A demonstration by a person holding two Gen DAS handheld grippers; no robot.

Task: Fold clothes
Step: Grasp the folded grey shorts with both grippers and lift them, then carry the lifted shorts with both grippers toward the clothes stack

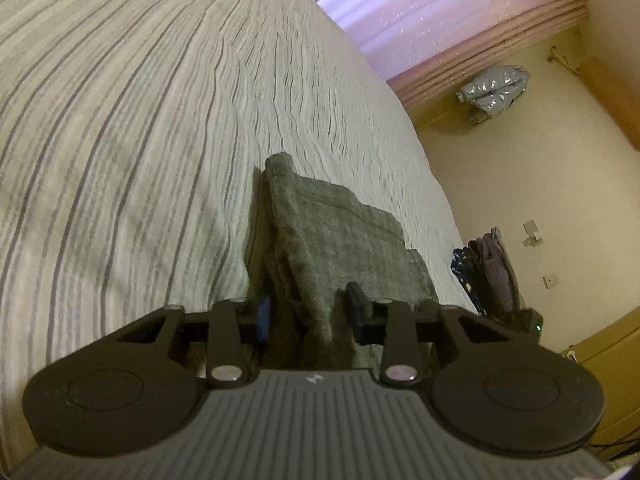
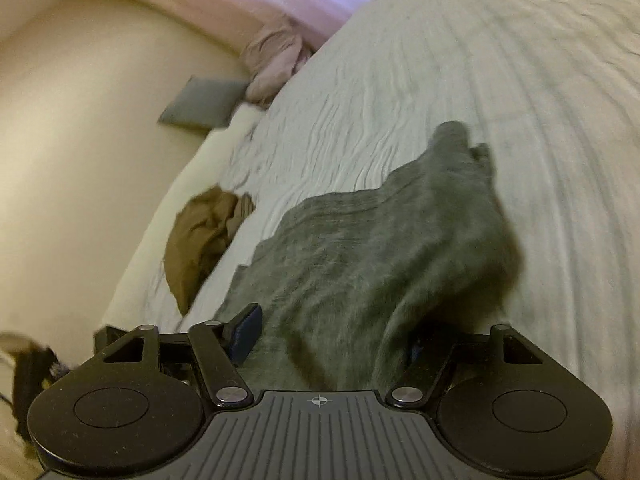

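Observation:
A grey fleece garment point(image 1: 336, 236) hangs from my left gripper point(image 1: 310, 312), whose two fingers are shut on its bunched edge above the striped bed point(image 1: 140, 120). In the right wrist view the same grey garment point(image 2: 380, 248) stretches away from my right gripper point(image 2: 332, 340), with cloth bunched between its fingers. The right finger is mostly hidden by the cloth. This view is blurred.
A brown garment point(image 2: 204, 240) lies crumpled near the bed's left edge, with a grey pillow point(image 2: 200, 104) and a pinkish bundle point(image 2: 276, 60) farther back. A silver jacket point(image 1: 494, 88) and dark clothes point(image 1: 488, 272) sit on the floor right of the bed. Pink curtains point(image 1: 440, 12) hang behind.

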